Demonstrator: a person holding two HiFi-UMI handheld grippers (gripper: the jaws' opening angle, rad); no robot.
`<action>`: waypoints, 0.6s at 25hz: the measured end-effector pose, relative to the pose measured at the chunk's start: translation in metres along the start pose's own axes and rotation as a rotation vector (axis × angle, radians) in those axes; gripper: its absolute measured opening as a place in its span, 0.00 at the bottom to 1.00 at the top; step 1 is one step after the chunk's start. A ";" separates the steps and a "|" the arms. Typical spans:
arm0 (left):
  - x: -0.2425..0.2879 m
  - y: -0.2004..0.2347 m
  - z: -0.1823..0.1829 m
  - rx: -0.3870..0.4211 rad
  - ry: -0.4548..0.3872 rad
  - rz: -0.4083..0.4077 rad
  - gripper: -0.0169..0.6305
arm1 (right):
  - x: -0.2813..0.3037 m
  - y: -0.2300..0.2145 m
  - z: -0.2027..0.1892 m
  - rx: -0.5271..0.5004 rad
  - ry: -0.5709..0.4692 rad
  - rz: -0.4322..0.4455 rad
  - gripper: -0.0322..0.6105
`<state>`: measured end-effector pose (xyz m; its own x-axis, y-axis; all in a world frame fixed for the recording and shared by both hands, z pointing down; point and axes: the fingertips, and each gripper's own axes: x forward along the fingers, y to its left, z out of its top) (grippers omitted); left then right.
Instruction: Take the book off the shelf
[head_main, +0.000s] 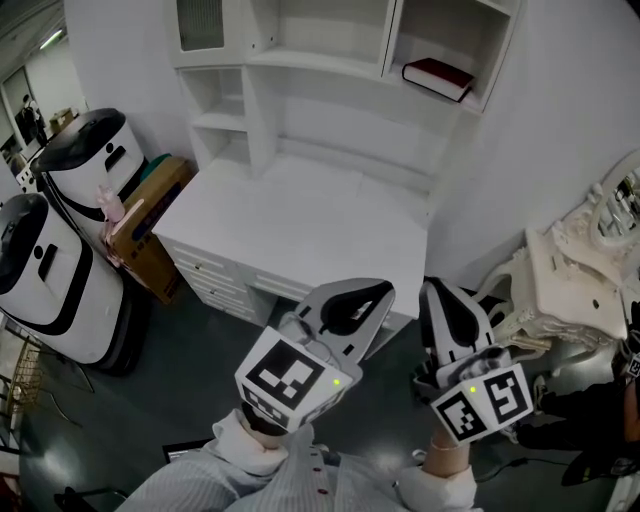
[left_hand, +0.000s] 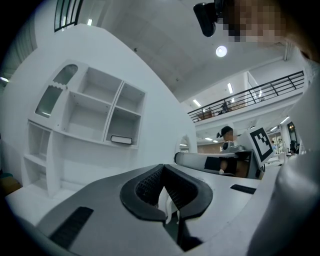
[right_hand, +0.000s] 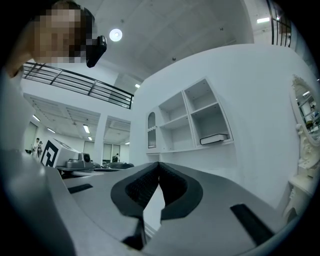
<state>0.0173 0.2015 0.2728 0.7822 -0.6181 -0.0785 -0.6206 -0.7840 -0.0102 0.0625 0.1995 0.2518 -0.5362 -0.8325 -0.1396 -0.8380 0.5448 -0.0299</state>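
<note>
One dark red hardcover book (head_main: 438, 78) lies flat in the white shelf unit's (head_main: 330, 62) right compartment, above the white table (head_main: 300, 225). The left hand-held gripper (head_main: 372, 297) and right hand-held gripper (head_main: 440, 297), both closed and empty, hang before the table's front edge.

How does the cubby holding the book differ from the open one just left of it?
The book cubby sits at the right end of the shelf unit; the neighbouring cubby is in its middle. The book cubby holds a dark red book lying flat; the neighbouring cubby looks empty. The neighbouring cubby is wider than the book cubby. Both are white and open-fronted.
</note>
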 end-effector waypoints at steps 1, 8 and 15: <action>0.005 0.010 0.001 0.003 -0.001 -0.002 0.04 | 0.010 -0.004 0.000 -0.002 -0.001 -0.003 0.07; 0.032 0.085 0.004 0.009 -0.003 -0.009 0.04 | 0.083 -0.027 -0.005 -0.011 0.000 -0.026 0.07; 0.056 0.153 0.003 0.002 0.001 -0.033 0.04 | 0.144 -0.045 -0.012 -0.021 0.003 -0.072 0.07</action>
<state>-0.0337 0.0471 0.2640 0.8020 -0.5923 -0.0772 -0.5949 -0.8037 -0.0143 0.0215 0.0538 0.2453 -0.4751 -0.8695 -0.1350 -0.8761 0.4817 -0.0191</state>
